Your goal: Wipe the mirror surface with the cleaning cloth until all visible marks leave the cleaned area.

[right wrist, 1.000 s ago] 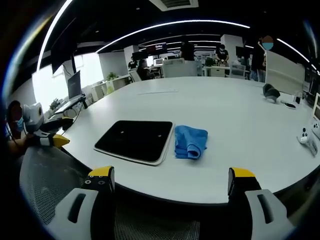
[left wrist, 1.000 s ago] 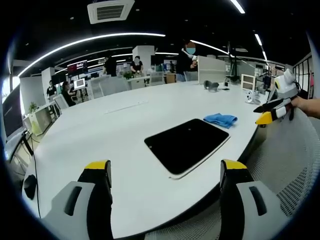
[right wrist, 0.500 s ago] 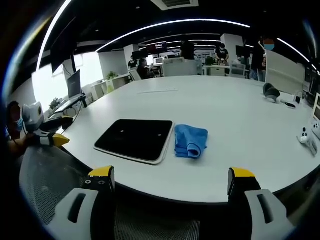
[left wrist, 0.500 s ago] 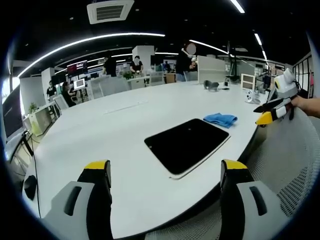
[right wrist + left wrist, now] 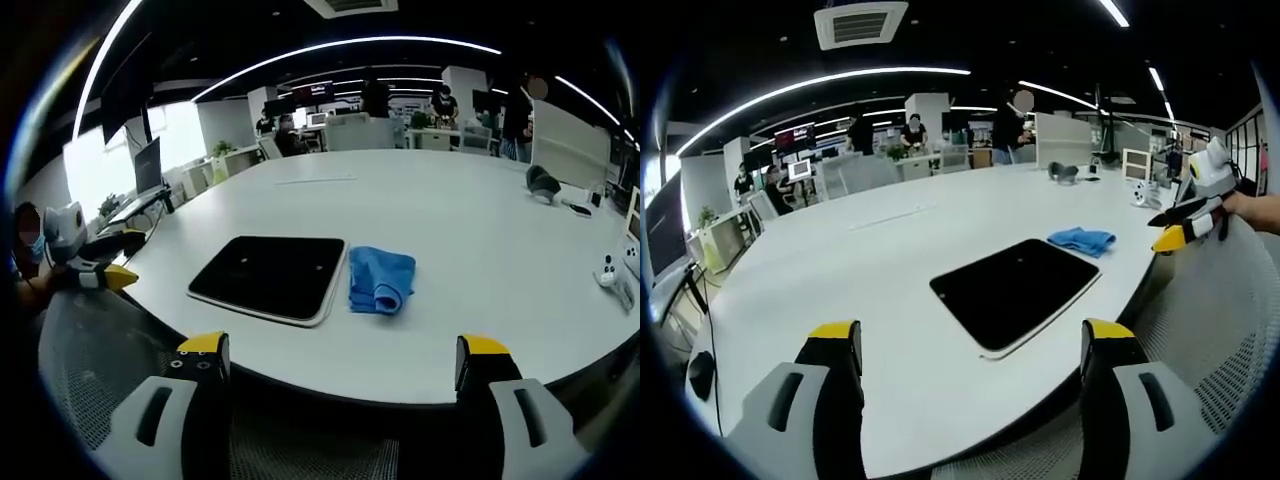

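A dark rectangular mirror (image 5: 1015, 288) (image 5: 272, 276) with a pale rim lies flat on the white table. A folded blue cleaning cloth (image 5: 1081, 239) (image 5: 381, 281) rests right beside one short end of it. My left gripper (image 5: 970, 350) hovers off the table's near edge, jaws wide apart and holding nothing. My right gripper (image 5: 345, 365) also hangs short of the table edge, open and holding nothing. The right gripper (image 5: 1185, 222) appears at the right of the left gripper view; the left gripper (image 5: 90, 266) appears at the left of the right gripper view.
The white table (image 5: 890, 260) (image 5: 480, 240) is large and round-edged. A mesh chair back (image 5: 1230, 330) (image 5: 90, 360) stands below each gripper. Headphones (image 5: 543, 185) and a white controller (image 5: 612, 270) lie at the far side. Several people stand among desks behind.
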`<control>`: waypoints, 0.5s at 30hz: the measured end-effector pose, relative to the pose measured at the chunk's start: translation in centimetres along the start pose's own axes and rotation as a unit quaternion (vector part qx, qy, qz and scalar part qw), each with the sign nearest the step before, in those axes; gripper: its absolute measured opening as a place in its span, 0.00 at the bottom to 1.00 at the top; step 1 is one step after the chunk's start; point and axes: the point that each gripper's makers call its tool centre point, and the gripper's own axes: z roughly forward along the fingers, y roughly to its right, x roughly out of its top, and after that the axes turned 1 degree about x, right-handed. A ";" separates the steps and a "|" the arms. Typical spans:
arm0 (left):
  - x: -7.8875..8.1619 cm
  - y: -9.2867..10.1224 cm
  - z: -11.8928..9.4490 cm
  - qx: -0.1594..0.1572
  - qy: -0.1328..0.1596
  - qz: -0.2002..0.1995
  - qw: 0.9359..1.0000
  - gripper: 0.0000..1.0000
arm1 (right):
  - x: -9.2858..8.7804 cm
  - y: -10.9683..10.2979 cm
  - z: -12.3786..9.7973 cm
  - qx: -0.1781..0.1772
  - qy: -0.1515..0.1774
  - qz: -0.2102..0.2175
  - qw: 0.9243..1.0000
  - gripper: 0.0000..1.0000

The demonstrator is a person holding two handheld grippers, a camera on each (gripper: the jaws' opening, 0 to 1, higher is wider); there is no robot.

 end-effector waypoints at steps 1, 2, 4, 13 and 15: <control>0.0 0.0 0.0 0.001 0.000 0.000 1.000 0.88 | 0.0 0.0 0.0 0.000 0.000 -0.001 1.000 0.92; 0.0 0.0 0.0 0.001 0.001 0.000 1.000 0.88 | 0.0 0.0 0.0 0.000 -0.001 -0.001 1.000 0.92; 0.0 -0.1 0.0 0.001 0.002 0.000 1.000 0.88 | 0.0 0.0 0.0 0.000 -0.001 -0.002 1.000 0.92; 0.0 0.0 0.0 0.000 0.001 0.000 1.000 0.88 | -0.1 -0.1 0.0 0.000 -0.001 -0.005 1.000 0.91; -0.1 0.1 0.0 -0.001 -0.001 -0.001 1.000 0.88 | 0.0 0.0 0.0 0.000 0.000 -0.004 1.000 0.91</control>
